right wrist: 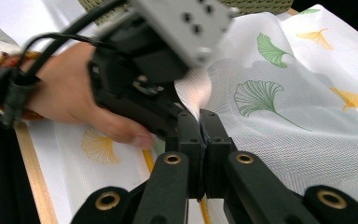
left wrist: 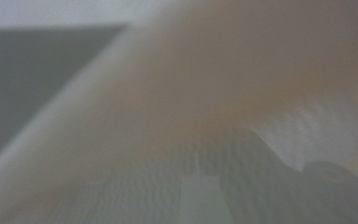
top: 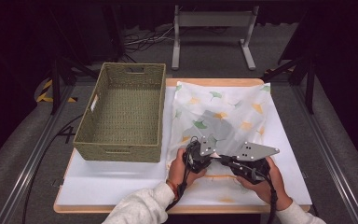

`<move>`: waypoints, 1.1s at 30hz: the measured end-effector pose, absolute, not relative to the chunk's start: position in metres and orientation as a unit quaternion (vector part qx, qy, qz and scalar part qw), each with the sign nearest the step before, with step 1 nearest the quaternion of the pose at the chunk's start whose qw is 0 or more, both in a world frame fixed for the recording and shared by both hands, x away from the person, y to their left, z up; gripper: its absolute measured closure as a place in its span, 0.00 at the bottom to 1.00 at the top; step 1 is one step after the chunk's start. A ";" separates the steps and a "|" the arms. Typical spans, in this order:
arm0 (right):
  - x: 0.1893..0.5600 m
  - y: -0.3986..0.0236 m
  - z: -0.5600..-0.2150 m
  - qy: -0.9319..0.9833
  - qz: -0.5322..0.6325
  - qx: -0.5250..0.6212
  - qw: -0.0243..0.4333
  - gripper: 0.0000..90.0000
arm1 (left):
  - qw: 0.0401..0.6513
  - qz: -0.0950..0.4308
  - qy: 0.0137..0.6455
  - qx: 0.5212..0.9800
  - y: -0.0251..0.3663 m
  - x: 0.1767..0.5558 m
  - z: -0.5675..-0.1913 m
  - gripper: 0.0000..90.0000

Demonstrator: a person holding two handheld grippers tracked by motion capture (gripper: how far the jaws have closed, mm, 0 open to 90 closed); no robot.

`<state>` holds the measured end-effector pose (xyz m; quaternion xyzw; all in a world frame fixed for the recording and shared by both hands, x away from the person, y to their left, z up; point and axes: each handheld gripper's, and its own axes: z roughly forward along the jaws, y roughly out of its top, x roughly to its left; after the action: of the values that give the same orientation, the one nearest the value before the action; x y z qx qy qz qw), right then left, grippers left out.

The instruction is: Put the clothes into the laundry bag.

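Right gripper (right wrist: 200, 122), jaws pressed together, pinching a raised fold of the white mesh bag printed with green and yellow ginkgo leaves (right wrist: 279, 107); the fabric peaks up just above the black jaw tips in the right gripper view. Left gripper (top: 208, 157) sits immediately at the right one's 9 o'clock in the high view, the two nearly touching nose to nose over the same fold. Its jaws are clenched as well; its own view is blurred, with pale fabric close against the lens, so the bag appears to be caught in it too. Left hand (right wrist: 81, 100) wraps the left gripper's black body, cable looping past the wrist; right hand (top: 266, 179) holds the other from 5 o'clock. Each gripper carries a grey three-cornered plate on top. The bag lies spread over the right half of the white surface (top: 112, 184), running from the grippers toward 12 o'clock as far as the surface's far edge, its near hem with an orange zip line just under the hands. At the bag's 9 o'clock, just beside it, stands a rectangular olive-green woven basket with cut-out handles (top: 121, 151), open side up.
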<state>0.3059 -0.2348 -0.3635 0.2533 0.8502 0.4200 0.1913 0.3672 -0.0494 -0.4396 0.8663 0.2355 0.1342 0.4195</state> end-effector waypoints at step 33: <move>0.305 -0.230 -0.366 0.853 0.421 0.250 0.183 0.99 | 0.361 0.173 0.295 0.867 -0.024 0.386 -0.442 1.00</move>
<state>0.3047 -0.2298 -0.3658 0.2496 0.8527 0.4210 0.1827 0.3861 -0.0242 -0.4419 0.8674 0.2955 0.1730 0.3610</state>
